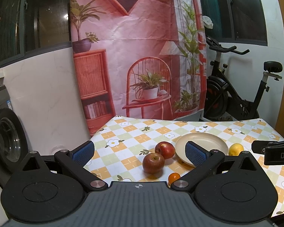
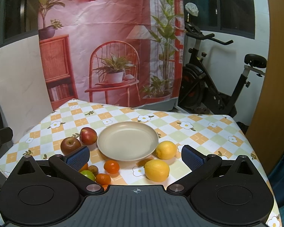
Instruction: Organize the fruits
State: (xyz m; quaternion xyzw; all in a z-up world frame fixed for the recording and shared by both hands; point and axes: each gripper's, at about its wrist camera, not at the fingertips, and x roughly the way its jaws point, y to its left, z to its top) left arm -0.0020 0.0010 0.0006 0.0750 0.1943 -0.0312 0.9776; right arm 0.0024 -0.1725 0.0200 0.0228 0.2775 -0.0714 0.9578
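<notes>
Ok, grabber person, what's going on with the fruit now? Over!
Left gripper and right gripper: jaws open, empty. Round beige plate bare; red apples, yellow lemons, small oranges all on the checked tablecloth. Nothing blocking.

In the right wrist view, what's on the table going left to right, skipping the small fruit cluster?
Dark red apple → lighter red apple → plate → front lemon → back lemon.
</notes>
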